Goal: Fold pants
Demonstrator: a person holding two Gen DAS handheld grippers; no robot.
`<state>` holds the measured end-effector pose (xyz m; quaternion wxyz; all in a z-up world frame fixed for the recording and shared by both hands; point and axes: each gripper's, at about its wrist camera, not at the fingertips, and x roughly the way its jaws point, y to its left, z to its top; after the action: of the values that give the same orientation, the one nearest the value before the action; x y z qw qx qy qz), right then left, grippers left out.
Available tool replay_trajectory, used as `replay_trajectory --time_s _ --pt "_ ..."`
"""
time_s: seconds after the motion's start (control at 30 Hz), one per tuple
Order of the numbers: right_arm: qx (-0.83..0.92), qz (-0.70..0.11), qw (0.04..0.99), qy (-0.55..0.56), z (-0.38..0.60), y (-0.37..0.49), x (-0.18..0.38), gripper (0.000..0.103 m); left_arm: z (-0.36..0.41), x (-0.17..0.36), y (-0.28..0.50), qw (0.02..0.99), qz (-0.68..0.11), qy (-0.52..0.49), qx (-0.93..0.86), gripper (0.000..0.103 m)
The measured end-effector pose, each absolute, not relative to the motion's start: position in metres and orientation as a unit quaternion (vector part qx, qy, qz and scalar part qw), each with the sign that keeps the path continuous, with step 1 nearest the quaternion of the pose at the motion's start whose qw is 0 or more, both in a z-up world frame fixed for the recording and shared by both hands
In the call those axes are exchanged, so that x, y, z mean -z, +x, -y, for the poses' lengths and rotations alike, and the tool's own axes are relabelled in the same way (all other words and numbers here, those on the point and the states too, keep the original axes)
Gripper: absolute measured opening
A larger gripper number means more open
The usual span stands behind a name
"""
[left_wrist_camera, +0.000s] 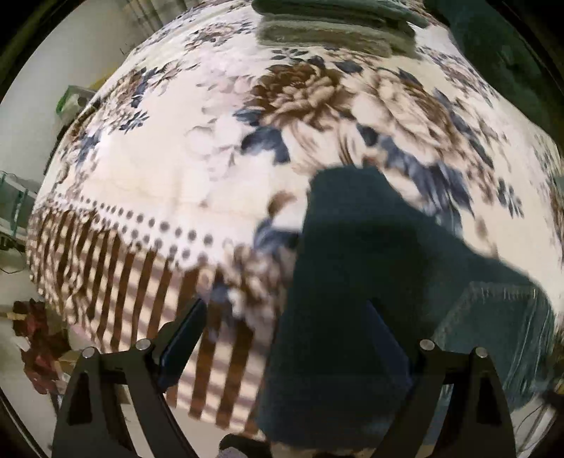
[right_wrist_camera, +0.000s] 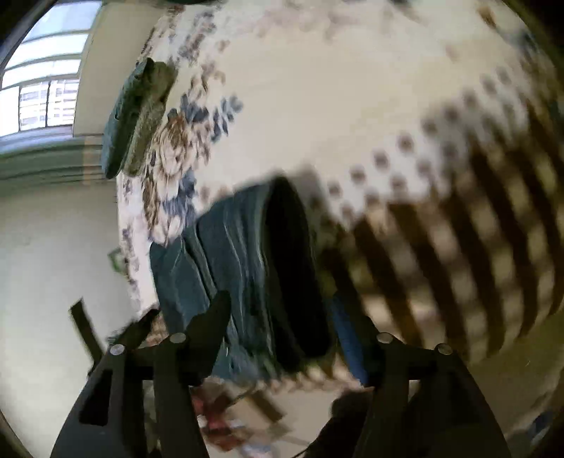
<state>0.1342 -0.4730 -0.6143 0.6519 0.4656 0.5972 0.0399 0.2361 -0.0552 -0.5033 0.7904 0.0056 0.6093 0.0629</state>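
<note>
The left gripper [left_wrist_camera: 285, 317] has its fingers spread wide, and the dark teal pants [left_wrist_camera: 352, 282] lie between them, a folded bundle on the near edge of the bed; the cloth covers the right finger, so whether that pad touches it cannot be told, and the left finger [left_wrist_camera: 183, 338] stands clear over the striped border. The right gripper [right_wrist_camera: 282, 317] is likewise wide apart, its fingers on either side of the same pants [right_wrist_camera: 253, 253], whose stacked folds rise between them; nothing is pinched. Both views are blurred. Outward, the pants rest on a floral blanket [left_wrist_camera: 211, 141] with brown and blue blooms, a dotted band and brown stripes at its hem. Farther back on the blanket sits a pile of folded green-grey clothes [left_wrist_camera: 335, 24], well apart from the pants. Left of the bed, on the floor, lies a reddish heap [left_wrist_camera: 38, 348].
</note>
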Motion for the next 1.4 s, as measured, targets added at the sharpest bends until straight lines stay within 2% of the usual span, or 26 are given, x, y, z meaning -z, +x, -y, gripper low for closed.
replay_trajectory --time_s 0.1,0.2,0.23,0.3,0.4,0.47,0.53,0.6,0.7,0.87,0.97,1.1,1.4 --pt "-0.047 -0.618 0.635 0.461 0.461 0.122 0.627 0.062 0.053 0.512 0.266 0.786 -0.616 -0.011 -0.046 0.09" --pt "-0.006 -0.628 0.654 0.422 0.46 0.119 0.635 0.032 0.058 0.528 0.296 0.78 -0.626 -0.007 -0.029 0.09" --pt "0.016 -0.631 0.66 0.408 0.462 0.119 0.637 0.03 0.06 0.535 0.305 0.775 -0.632 -0.004 -0.022 0.09" --pt "0.026 -0.631 0.662 0.404 0.467 0.121 0.639 0.03 0.06 0.557 0.319 0.756 -0.654 0.005 -0.023 0.102" --pt "0.015 -0.638 0.662 0.393 0.463 0.127 0.638 0.03 0.047 0.573 0.323 0.741 -0.67 -0.03 -0.015 0.103" --pt "0.008 -0.641 0.655 0.4 0.462 0.131 0.633 0.035 0.041 0.561 0.315 0.747 -0.663 -0.045 -0.01 0.103" --pt "0.012 -0.634 0.645 0.426 0.467 0.127 0.629 0.06 0.036 0.545 0.3 0.758 -0.65 -0.051 0.002 0.103" --pt "0.003 -0.597 0.641 0.482 0.474 0.115 0.62 0.077 0.026 0.528 0.276 0.767 -0.635 -0.084 0.02 0.103" --pt "-0.003 -0.567 0.624 0.538 0.468 0.093 0.619 0.088 0.016 0.518 0.237 0.765 -0.628 -0.137 0.041 0.103" --pt "-0.026 -0.57 0.573 0.588 0.419 0.081 0.655 0.09 0.015 0.542 0.203 0.743 -0.634 -0.197 0.078 0.102" --pt "-0.043 -0.538 0.57 0.62 0.399 0.089 0.678 0.09 0.02 0.564 0.204 0.727 -0.643 -0.222 0.095 0.102" --pt "-0.026 -0.509 0.573 0.642 0.391 0.102 0.699 0.098 0.025 0.573 0.207 0.727 -0.643 -0.213 0.113 0.102" --pt "-0.031 -0.466 0.607 0.643 0.38 0.109 0.666 0.098 0.023 0.579 0.211 0.725 -0.642 -0.209 0.135 0.102"
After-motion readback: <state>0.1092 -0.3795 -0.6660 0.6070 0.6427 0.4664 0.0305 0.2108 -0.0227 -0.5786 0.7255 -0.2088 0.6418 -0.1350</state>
